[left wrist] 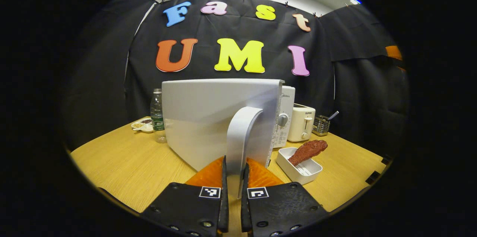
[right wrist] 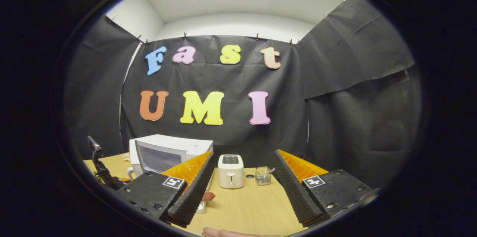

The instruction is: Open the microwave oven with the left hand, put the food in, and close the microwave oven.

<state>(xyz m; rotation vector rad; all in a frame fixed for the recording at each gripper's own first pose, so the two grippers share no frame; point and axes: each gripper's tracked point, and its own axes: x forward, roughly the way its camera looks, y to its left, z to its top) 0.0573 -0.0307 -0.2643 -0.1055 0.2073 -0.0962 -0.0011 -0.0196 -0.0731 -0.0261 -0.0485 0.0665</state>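
Observation:
The white microwave [left wrist: 284, 117] stands mid-table with its door [left wrist: 201, 117] swung out toward me. My left gripper [left wrist: 234, 166] is shut on the door's curved white handle [left wrist: 240, 132], one finger on each side. The food, a red-brown drumstick [left wrist: 308, 150], lies in a white tray [left wrist: 298, 171] on the table just right of the door. In the right gripper view, my right gripper [right wrist: 242, 196] hangs open and holds nothing, above the table in front of the toaster. The microwave [right wrist: 167, 153] sits to its left, and the drumstick [right wrist: 208, 195] peeks out beside the left finger.
A white toaster [left wrist: 301, 123] and a wire utensil holder [left wrist: 321, 125] stand right of the microwave. A water bottle [left wrist: 157, 112] and a small dish [left wrist: 142, 125] sit at the back left. Part of a hand [right wrist: 223, 233] shows at the table's near edge.

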